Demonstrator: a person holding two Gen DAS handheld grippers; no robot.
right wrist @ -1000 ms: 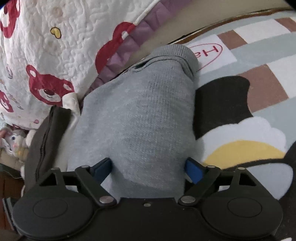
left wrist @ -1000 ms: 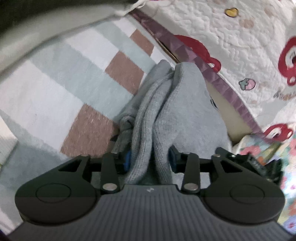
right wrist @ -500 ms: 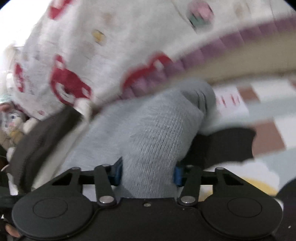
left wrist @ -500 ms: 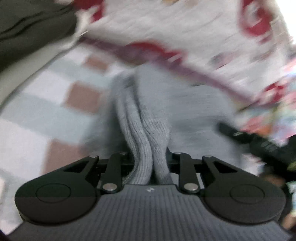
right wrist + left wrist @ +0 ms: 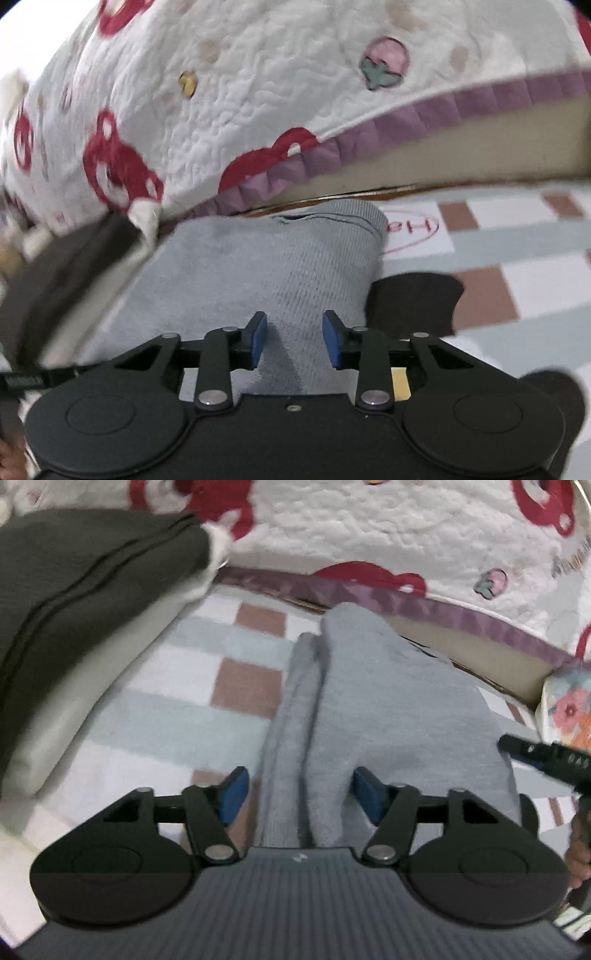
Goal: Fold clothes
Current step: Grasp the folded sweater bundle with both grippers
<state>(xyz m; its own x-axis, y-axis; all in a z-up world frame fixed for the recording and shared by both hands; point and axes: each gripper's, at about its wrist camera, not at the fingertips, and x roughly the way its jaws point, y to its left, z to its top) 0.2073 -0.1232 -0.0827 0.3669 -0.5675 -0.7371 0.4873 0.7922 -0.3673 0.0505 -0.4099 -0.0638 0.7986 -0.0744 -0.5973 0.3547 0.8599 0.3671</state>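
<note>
Grey knit garment (image 5: 399, 709) folded into thick bundle, lying flat on checked rug (image 5: 155, 716) beside bed.

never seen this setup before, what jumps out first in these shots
A folded grey knit sweater fills the middle of both views, lying on a checked rug and reaching in between the blue pads of each claw. Behind it hangs a white quilt with red bears and a purple frill. A dark folded garment sits at far left.
</note>
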